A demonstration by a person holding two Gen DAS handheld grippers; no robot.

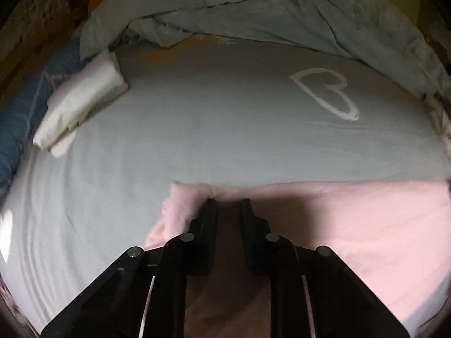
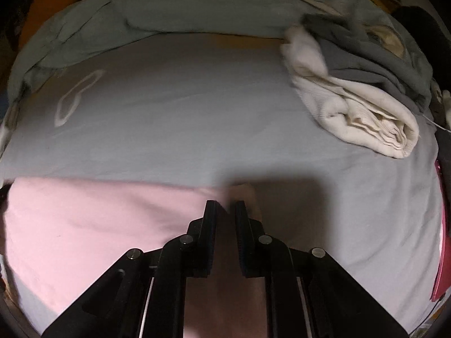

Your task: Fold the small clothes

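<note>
The pink cloth is lying flat on the gray bed sheet, and its near part is hiding under both tongs. The left tongs are pinching its far left corner. The right tongs are pinching its far right corner. Shadow is making both grips hard to see. A white heart is showing on the sheet ahead. A folded white cloth is sitting far to the left. A cream pile is sitting far to the right, beside gray clothes. A rumpled blanket is lying at the back.
</note>
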